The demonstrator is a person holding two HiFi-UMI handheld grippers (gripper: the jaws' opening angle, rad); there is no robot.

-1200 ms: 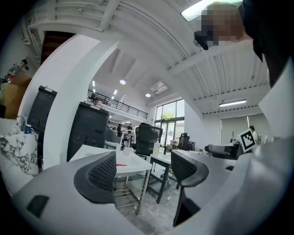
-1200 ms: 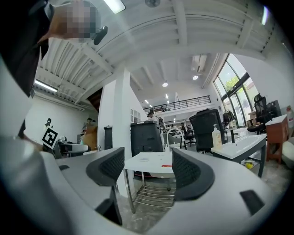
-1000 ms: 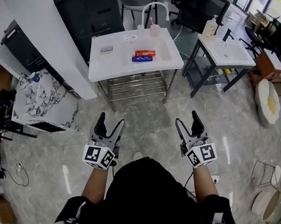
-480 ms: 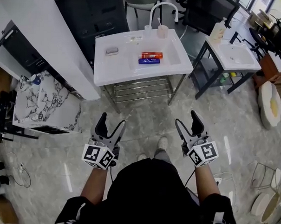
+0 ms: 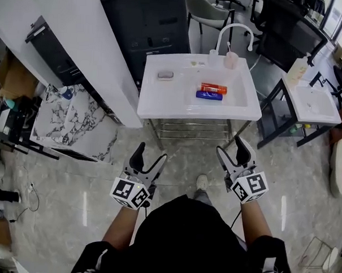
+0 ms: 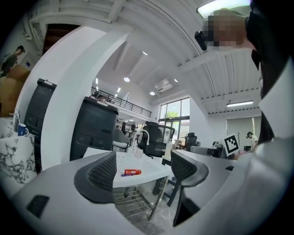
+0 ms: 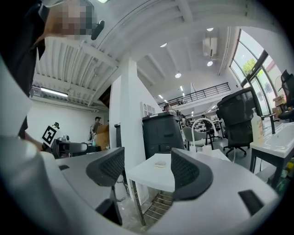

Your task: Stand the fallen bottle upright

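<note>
Left gripper [image 5: 149,156] hangs wide open with nothing in it, well short of the sink [image 5: 161,101]. In its basin an orange bottle [image 5: 214,88] and a blue bottle [image 5: 209,96] lie flat, side by side. Right gripper [image 5: 232,150] gapes empty too. Best bet: step close, clamp one bottle mid-body, then pivot it upright.

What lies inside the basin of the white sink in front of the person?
An orange bottle and, nearer the person, a blue bottle lie on their sides in the sink. Whether they touch is unclear; the basin floor beneath them is covered.
</note>
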